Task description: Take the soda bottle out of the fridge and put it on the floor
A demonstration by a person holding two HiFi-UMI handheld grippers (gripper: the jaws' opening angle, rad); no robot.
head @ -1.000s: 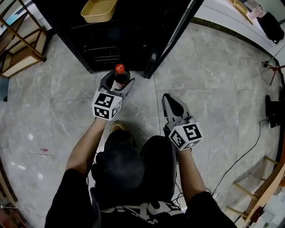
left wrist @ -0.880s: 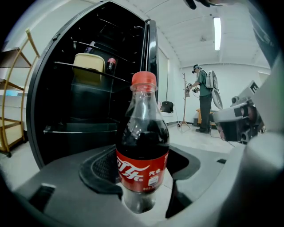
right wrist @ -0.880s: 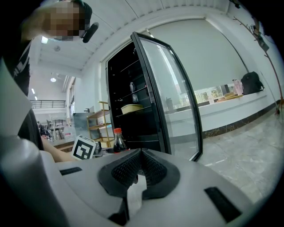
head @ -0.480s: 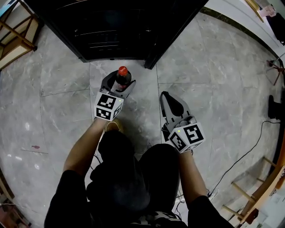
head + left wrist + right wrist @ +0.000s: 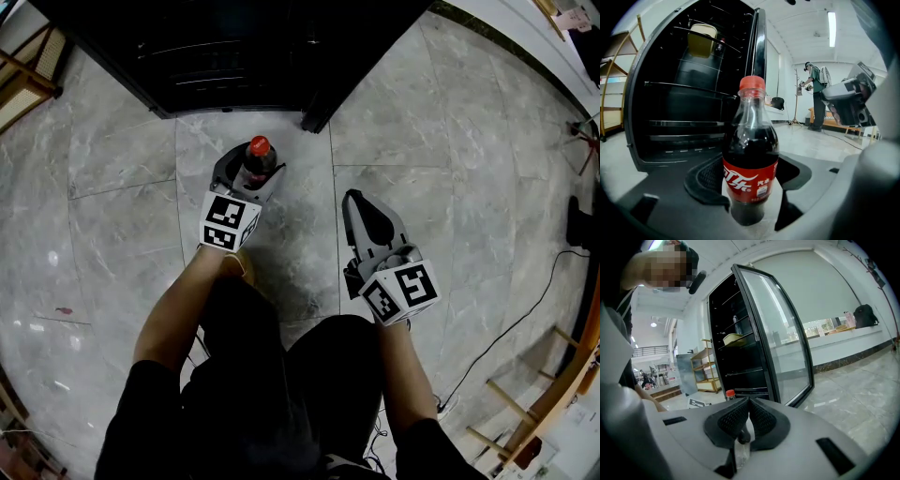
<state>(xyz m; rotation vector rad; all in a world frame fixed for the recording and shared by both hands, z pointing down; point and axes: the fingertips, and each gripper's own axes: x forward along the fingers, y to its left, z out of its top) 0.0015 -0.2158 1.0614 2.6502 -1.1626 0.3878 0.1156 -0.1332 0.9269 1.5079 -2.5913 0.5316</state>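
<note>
One soda bottle [image 5: 751, 154], upright and red-capped, is gripped between the jaws of the left gripper [image 5: 249, 172], in front of the open fridge [image 5: 234, 56]; contact with the floor [image 5: 450, 187] cannot be determined. The jaws of the right gripper [image 5: 749, 405] are closed together, nothing being held.

Left hand-held gripper [image 5: 249, 173] clamped on soda bottle [image 5: 750, 152], right hand-held gripper [image 5: 364, 208] closed, both forearms outstretched.

Grey marble-tiled floor [image 5: 112, 216], white walls [image 5: 825, 291]; pale wooden shelving [image 5: 707, 372] — ceiling strip light [image 5: 832, 29]
</note>
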